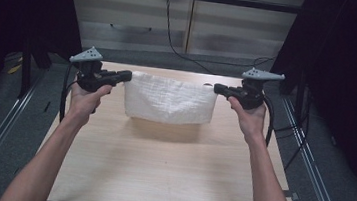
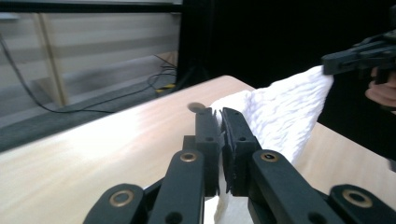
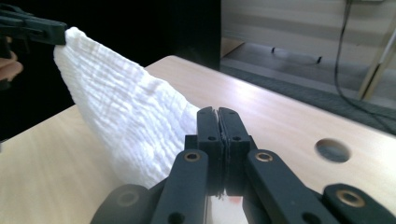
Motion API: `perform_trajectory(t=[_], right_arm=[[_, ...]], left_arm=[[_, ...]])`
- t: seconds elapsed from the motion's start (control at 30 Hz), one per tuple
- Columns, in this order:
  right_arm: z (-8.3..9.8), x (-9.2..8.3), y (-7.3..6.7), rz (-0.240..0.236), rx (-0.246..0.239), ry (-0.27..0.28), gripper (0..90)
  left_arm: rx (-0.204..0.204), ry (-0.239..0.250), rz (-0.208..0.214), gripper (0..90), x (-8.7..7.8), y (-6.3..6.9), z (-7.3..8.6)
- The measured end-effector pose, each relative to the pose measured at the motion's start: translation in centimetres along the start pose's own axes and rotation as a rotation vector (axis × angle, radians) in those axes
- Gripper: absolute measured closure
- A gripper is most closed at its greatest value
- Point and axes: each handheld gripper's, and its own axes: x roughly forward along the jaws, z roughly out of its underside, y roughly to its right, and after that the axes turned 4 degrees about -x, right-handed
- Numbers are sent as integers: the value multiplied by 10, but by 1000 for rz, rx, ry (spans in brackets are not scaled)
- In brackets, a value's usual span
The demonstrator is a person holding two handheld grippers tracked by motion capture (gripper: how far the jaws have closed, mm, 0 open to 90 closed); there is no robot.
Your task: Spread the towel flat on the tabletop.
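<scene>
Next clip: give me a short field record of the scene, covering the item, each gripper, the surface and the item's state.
item: white cloth
left gripper: shut on the cloth's left top corner
right gripper: shut on the cloth's right top corner
cloth state: held up and spread between the two grippers, top edge sagging a little, lower edge hanging close over the table
surface: light wooden table, round hole near its far edge
</scene>
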Motion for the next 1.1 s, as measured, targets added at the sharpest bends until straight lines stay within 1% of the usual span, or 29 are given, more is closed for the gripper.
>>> perform_trajectory(t=[0.03, 0.1, 0.13, 0.17, 0.23, 0.3, 0.33, 0.4, 0.47, 0.6, 0.67, 0.73, 0.83, 0.9, 0.93, 0.97, 1.03, 1.1], right_arm=[[6, -1, -2, -13, 9, 2, 888], [15, -3, -7, -18, 11, -6, 888], [20, -5, -9, -27, 13, -6, 888], [25, -7, -11, -36, 14, -10, 888], [33, -10, -15, -40, 14, -25, 888], [39, -14, -20, -49, 5, -28, 888], [42, -17, -22, -51, 10, -31, 888], [48, -23, -27, -57, 5, -28, 888], [54, -30, -33, -59, -1, -22, 887], [76, -35, -46, -84, 1, -62, 888], [90, -33, -52, -98, 9, -85, 887], [103, -31, -59, -109, 13, -111, 887], [122, -31, -68, -120, 13, -146, 887], [131, -32, -70, -112, 19, -158, 886], [135, -33, -71, -111, 26, -157, 886], [139, -34, -71, -119, 31, -154, 886], [142, -36, -75, -117, 24, -169, 885], [145, -37, -79, -118, 7, -188, 884]], left_arm=[[7, -9, 2, 861, -1, 2, 4], [-6, -7, 21, 861, -4, 4, 13], [-6, -5, 24, 861, -6, 6, 17], [-4, -5, 28, 861, -7, 8, 22], [6, -13, 27, 861, -11, 11, 31], [-16, 1, 37, 861, -17, 14, 38], [-17, 9, 48, 861, -20, 16, 41], [-7, 1, 52, 861, -27, 22, 49], [2, -5, 57, 861, -34, 25, 62], [-28, -43, 45, 860, -43, 26, 96], [-34, -65, 47, 861, -44, 27, 110], [-19, -109, 45, 861, -46, 29, 120], [-16, -138, 51, 860, -51, 33, 133], [2, -167, 53, 857, -54, 36, 140], [6, -176, 53, 855, -56, 37, 144], [2, -180, 57, 856, -58, 39, 147], [12, -206, 63, 856, -59, 44, 156], [28, -237, 70, 856, -59, 48, 164]])
